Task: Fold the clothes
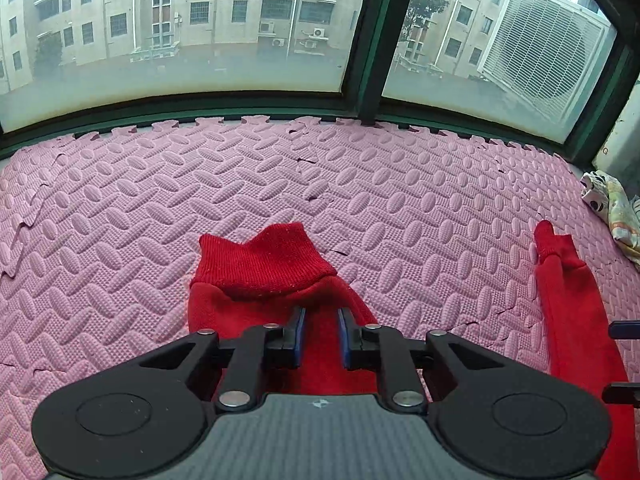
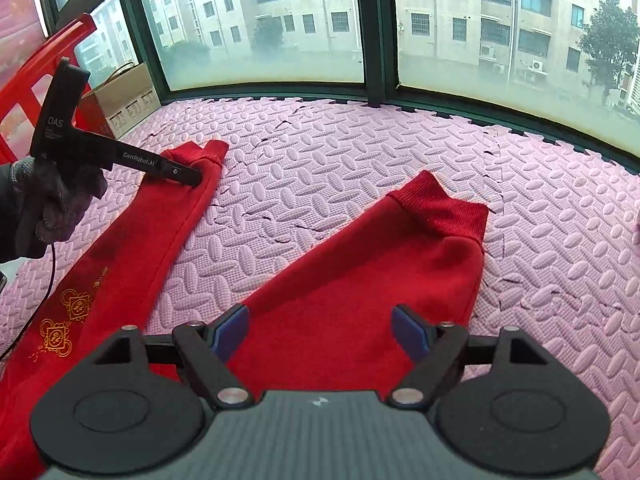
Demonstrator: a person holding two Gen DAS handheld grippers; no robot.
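Red trousers lie flat on the pink foam mat (image 1: 360,184), legs spread apart. In the left wrist view my left gripper (image 1: 322,314) hovers low over the left leg, just behind its ribbed cuff (image 1: 260,264). Its blue pads (image 1: 301,320) stand a narrow gap apart with flat red cloth showing between them. The right wrist view shows the left gripper (image 2: 192,176) with its tip down on that leg (image 2: 132,264) near the cuff, held by a gloved hand (image 2: 52,200). My right gripper (image 2: 320,316) is wide open above the right leg (image 2: 380,272), behind its cuff (image 2: 440,208).
A cardboard box (image 2: 128,96) and a red plastic chair (image 2: 24,92) stand at the mat's far left corner. A patterned cloth (image 1: 616,208) lies at the right edge. A dark green window frame (image 1: 372,40) bounds the mat's far side. Gold embroidery (image 2: 60,328) marks the left leg.
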